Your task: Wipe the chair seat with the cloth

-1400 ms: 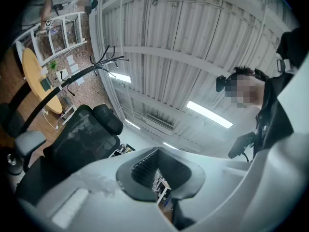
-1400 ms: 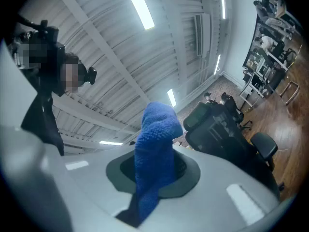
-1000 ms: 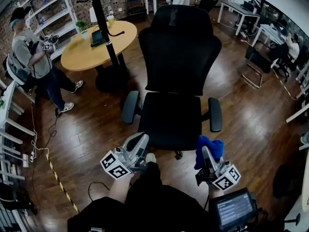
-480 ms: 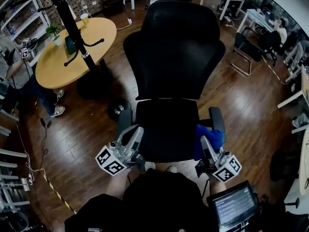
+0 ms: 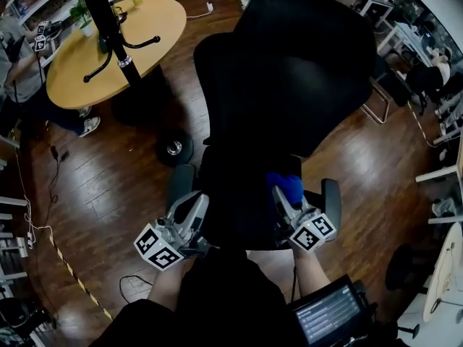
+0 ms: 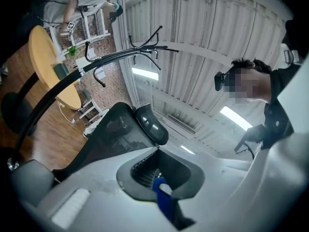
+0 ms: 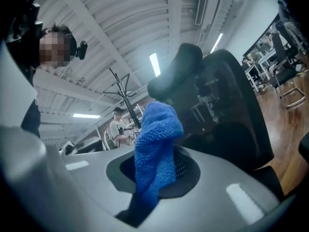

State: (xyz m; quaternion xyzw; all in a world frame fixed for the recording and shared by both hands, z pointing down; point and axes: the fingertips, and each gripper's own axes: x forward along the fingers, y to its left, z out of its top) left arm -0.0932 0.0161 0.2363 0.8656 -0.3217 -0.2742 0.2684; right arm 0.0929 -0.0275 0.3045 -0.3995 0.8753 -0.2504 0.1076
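Wiping looks barely begun: right gripper (image 5: 279,194), lower centre-right of frame, has fingers clamped on the blue cloth (image 5: 287,186) at the right side of the chair seat (image 5: 235,194), contact unclear; left gripper (image 5: 192,204) fingers are together and empty at the seat's left edge, and the whole seat is left to wipe.

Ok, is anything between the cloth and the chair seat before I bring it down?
Nothing visible. The right gripper holds the blue cloth over the right side of the black seat, which looks bare there. The right armrest sits off to the side, clear of the path.
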